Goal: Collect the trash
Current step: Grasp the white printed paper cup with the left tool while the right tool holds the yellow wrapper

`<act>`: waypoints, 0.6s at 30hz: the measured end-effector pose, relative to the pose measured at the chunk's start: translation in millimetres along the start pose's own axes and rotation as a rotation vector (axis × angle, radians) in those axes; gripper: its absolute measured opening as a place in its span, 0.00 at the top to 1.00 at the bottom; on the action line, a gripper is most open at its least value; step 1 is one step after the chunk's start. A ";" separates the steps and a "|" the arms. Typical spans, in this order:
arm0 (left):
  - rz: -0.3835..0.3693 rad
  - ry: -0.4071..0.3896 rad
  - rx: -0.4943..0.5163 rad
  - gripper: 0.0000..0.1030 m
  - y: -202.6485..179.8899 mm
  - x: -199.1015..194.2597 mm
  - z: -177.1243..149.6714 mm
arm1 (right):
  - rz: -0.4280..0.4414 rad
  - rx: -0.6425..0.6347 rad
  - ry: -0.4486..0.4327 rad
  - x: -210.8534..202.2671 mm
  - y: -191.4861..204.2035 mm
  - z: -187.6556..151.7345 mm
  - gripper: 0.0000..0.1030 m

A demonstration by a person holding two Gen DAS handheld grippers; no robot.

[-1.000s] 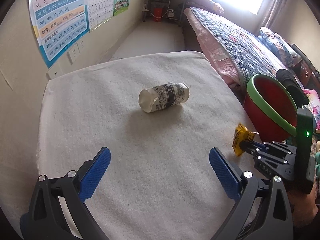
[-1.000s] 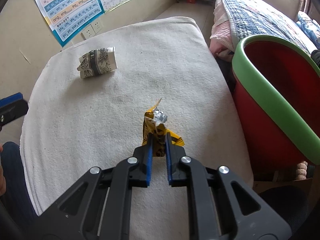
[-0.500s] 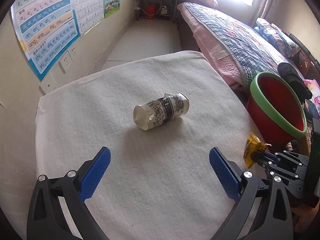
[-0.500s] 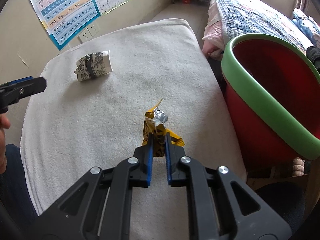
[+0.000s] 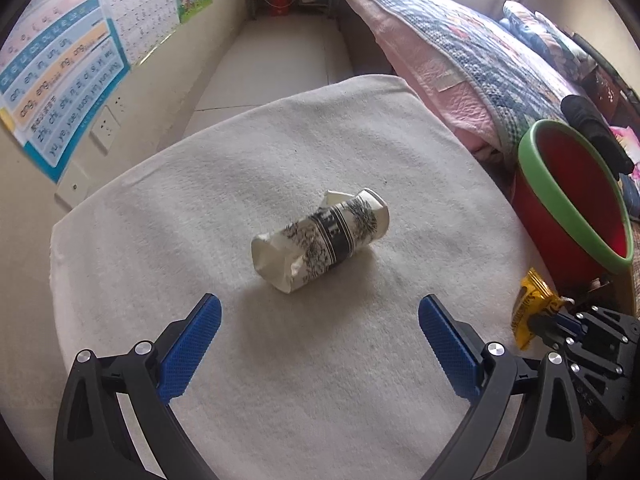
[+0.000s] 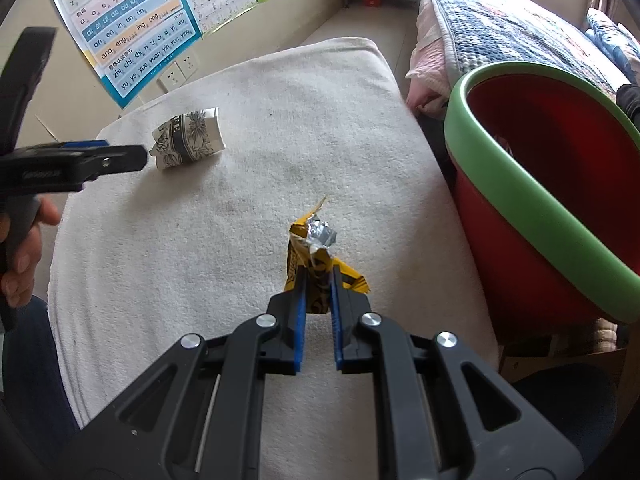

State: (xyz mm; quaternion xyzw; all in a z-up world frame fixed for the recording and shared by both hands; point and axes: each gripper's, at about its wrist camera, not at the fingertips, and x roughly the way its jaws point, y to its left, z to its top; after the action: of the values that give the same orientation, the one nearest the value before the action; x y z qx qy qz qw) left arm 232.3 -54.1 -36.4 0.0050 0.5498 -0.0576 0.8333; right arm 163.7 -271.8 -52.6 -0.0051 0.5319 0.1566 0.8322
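Right hand-held gripper (image 6: 319,280) pinches a crumpled yellow wrapper (image 6: 316,248) between its blue pads, the wrapper's silver inner foil showing at its torn top, just above the white towel-covered surface (image 6: 280,120). A red bin with a green rim (image 6: 532,200) stands just beside the surface's right edge, near the wrapper. Left hand-held gripper (image 5: 318,328) has its jaws spread wide with nothing between them, pointing down at a crushed paper cup (image 5: 320,240) with a black pattern that lies on its side near the middle of the surface, just ahead of the blue pads (image 5: 192,344) and apart from them. In the right wrist view a hand (image 6: 20,248) grips the left tool's handle.
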 end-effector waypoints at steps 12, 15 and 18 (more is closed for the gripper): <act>0.009 0.058 0.107 0.08 -5.4 25.4 30.3 | 0.034 0.042 -0.010 -0.7 -8.2 3.3 0.89; 0.002 0.082 0.133 0.08 -8.2 33.5 32.7 | 0.038 0.049 -0.008 0.0 -10.7 2.8 0.89; 0.005 0.109 0.171 0.08 -12.5 43.2 32.9 | 0.042 0.059 -0.008 0.6 -13.2 3.2 0.89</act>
State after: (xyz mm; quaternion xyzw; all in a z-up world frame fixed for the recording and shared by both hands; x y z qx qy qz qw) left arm 277.9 -72.8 -62.4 0.0808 0.5872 -0.1019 0.7989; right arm 170.3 -283.7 -53.8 0.0313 0.5329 0.1583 0.8307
